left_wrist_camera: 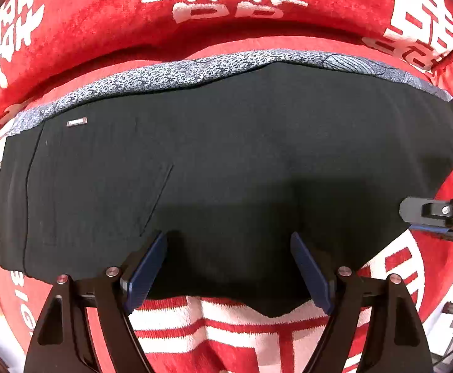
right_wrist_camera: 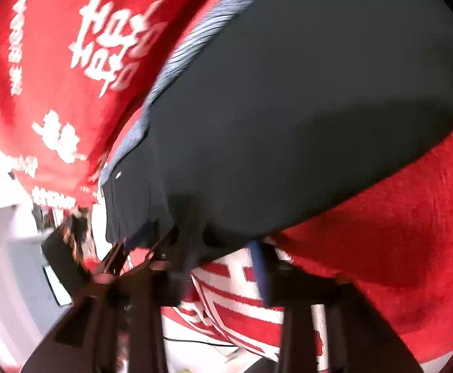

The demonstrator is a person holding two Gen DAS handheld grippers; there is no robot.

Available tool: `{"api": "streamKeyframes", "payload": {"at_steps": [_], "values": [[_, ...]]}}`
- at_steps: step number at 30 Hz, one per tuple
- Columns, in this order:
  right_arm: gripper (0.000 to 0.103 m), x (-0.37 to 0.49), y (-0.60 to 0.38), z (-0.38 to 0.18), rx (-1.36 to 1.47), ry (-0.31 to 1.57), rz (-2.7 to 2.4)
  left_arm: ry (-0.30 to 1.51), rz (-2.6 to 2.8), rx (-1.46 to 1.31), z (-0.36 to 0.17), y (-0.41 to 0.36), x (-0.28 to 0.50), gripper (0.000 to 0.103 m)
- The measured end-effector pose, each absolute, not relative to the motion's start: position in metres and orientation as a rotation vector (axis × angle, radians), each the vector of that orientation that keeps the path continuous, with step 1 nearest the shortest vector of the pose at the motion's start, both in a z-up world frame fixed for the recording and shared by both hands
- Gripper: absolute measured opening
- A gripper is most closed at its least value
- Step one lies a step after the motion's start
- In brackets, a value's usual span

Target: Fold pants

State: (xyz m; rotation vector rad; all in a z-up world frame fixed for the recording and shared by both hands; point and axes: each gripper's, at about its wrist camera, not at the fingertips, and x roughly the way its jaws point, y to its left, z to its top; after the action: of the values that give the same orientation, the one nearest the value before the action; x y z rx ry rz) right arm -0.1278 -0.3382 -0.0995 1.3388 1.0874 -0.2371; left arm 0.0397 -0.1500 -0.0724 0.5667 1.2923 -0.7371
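the black pants (left_wrist_camera: 226, 161) lie folded flat on the red blanket (left_wrist_camera: 102, 25). your left gripper (left_wrist_camera: 229, 267) sits at the pants' near edge, jaws wide open, holding nothing. your right gripper (right_wrist_camera: 223, 267) is blurry at the pants' edge; you cannot tell its jaws.

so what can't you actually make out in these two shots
- Right gripper, right wrist view: motion blur smears it, so whether the jaws pinch the pants is unclear.
- Small silver tag on the pants, left wrist view: too small to read.
- White lettering on the red blanket: cut off by the frame edge in the left wrist view, blurred in the right.
- Patterned grey fabric: mostly covered by the pants.
- Left gripper: jaws clearly open.
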Motion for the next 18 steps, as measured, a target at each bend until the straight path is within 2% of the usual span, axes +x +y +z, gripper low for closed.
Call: {"api": "streamKeyframes", "payload": {"at_steps": [3,5,6,8,9,11,12,13,15,18], "values": [[0.008,-0.126,-0.327,-0.087,1.293,1.067,-0.223,1.253,-0.737,0.610,-0.071,-0.151,0.030,0.083],[0.008,-0.129,-0.319,-0.095,1.246,1.162,-0.240,1.258,-0.730,0.605,-0.072,-0.152,0.031,0.083],[0.002,-0.131,-0.316,-0.102,1.255,1.219,-0.253,1.279,-0.718,0.604,-0.071,-0.154,0.034,0.083],[0.012,-0.129,-0.316,-0.098,1.272,1.231,-0.241,1.287,-0.698,0.614,-0.062,-0.158,0.040,0.083],[0.012,-0.129,-0.319,-0.083,1.215,1.220,-0.234,1.275,-0.700,0.604,-0.055,-0.161,0.044,0.083],[0.023,-0.122,-0.331,-0.054,1.089,1.179,-0.227,1.225,-0.708,0.557,-0.038,-0.176,0.056,0.083],[0.043,-0.117,-0.338,-0.046,1.039,1.176,-0.247,1.215,-0.707,0.547,-0.035,-0.183,0.061,0.083],[0.058,-0.109,-0.349,-0.039,0.986,1.168,-0.276,1.205,-0.704,0.536,-0.033,-0.195,0.067,0.083],[0.058,-0.088,-0.374,-0.034,0.904,1.146,-0.320,1.171,-0.674,0.523,-0.034,-0.223,0.083,0.083],[0.050,-0.054,-0.409,-0.044,0.879,1.131,-0.339,1.154,-0.626,0.516,-0.048,-0.253,0.100,0.083]]}}
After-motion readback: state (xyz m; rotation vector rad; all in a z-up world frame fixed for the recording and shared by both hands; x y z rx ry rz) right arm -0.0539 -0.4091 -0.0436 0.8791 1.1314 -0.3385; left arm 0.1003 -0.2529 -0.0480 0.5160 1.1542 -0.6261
